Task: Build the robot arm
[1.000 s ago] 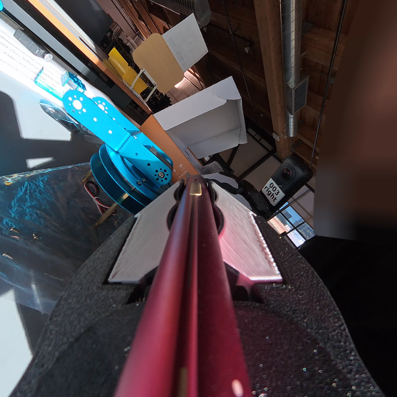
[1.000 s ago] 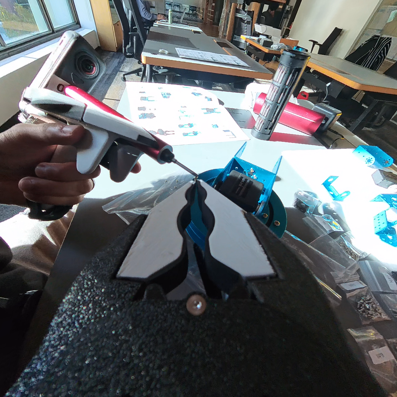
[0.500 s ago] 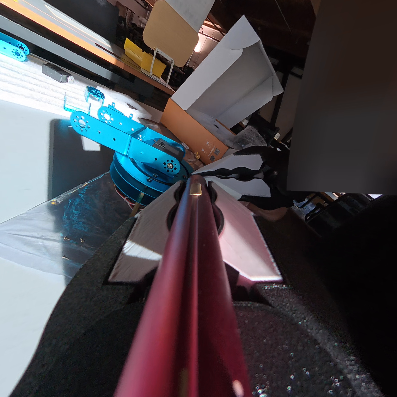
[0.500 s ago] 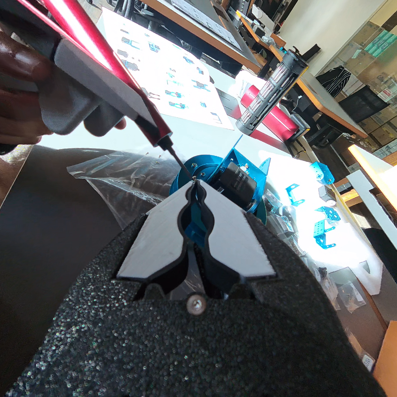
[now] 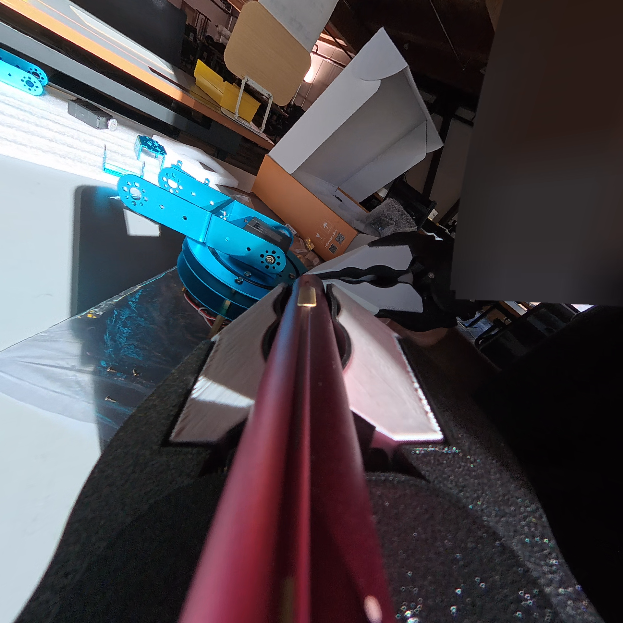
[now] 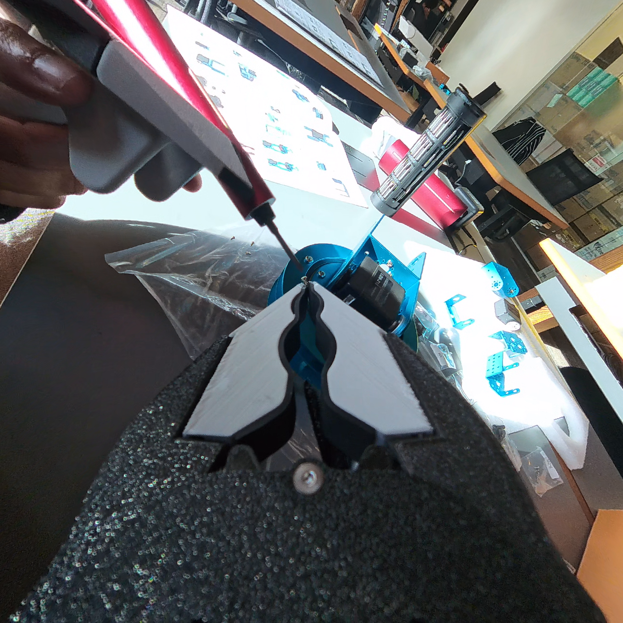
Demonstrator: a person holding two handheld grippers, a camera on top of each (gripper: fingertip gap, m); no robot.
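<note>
The left tool (image 5: 305,286) is clenched on a red screwdriver (image 6: 188,111), angling its bit toward the blue round base (image 6: 313,259), beside which the right tool (image 6: 307,286) pinches a small screw (image 6: 304,278) upright.

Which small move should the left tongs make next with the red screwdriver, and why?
Probably ease the bit down a little onto the small screw. The left tongs are shut on the red screwdriver, and its bit ends just above that screw, which the right tongs pinch at their tips against the blue round base. The bit does not look seated yet.
</note>
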